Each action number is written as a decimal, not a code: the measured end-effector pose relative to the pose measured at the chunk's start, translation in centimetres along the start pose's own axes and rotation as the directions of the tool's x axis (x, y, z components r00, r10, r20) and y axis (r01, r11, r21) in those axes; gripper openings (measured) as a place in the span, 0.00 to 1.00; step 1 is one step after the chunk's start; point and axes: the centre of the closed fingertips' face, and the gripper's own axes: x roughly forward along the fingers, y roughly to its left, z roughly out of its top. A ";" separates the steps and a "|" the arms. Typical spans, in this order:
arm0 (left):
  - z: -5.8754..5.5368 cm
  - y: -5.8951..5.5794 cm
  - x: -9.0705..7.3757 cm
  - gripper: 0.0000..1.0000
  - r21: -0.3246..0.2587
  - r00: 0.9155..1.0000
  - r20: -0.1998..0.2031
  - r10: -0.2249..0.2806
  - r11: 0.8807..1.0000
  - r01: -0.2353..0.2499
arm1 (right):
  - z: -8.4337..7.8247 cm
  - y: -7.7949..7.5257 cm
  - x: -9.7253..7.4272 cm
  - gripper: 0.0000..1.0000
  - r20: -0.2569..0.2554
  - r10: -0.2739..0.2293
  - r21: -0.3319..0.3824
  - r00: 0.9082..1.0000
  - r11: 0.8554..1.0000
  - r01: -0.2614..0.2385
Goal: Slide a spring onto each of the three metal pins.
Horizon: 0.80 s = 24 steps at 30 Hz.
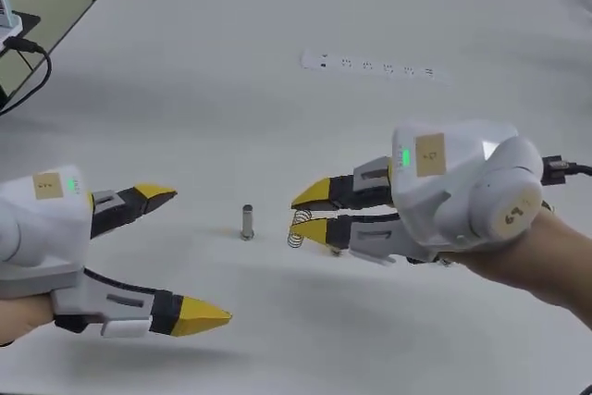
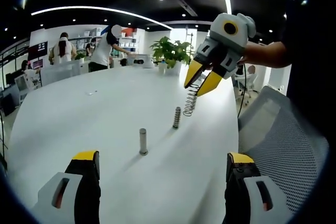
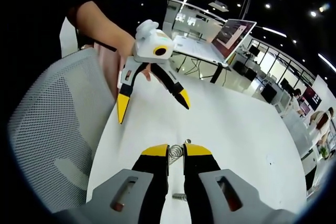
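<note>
A spring (image 2: 189, 103) is clamped by its top coils between the closed tips of the right gripper (image 2: 192, 90) and hangs free, slanted, above the table (image 1: 185, 62). One pin (image 2: 177, 117) just below it is judged to be sleeved already. The bare pin (image 1: 247, 222) stands upright, nearer the left gripper (image 1: 202, 256), whose jaws are held wide apart and empty. A third pin cannot be made out. For a clean fit, the spring's lower end should be brought over the bare pin's top and its axis straightened to upright — a slanted coil is likely to snag on the rim. It should be lowered slowly and released only once several coils are threaded — the slim pin could be tipped by a sideways push.
</note>
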 end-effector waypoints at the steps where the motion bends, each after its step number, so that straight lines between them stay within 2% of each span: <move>1: 0.0 0.1 -0.1 0.98 -0.003 1.000 0.003 0.003 1.000 -0.003 | 0.1 -0.2 0.1 0.07 0.000 0.002 -0.004 1.000 1.000 -0.002; 7: -0.1 0.4 -0.2 0.98 -0.007 1.000 0.002 0.017 1.000 -0.017 | 0.6 -1.1 1.0 0.07 0.005 0.008 -0.014 1.000 1.000 -0.008; 14: -0.1 0.5 -0.3 0.98 -0.011 1.000 0.007 0.022 1.000 -0.021 | 0.9 -2.4 2.3 0.07 0.019 0.003 0.031 1.000 1.000 -0.003; 24: -0.3 0.5 -0.2 0.98 -0.017 1.000 0.006 0.029 0.999 -0.029 | 1.4 -4.0 4.0 0.07 0.025 0.006 0.046 1.000 0.999 -0.007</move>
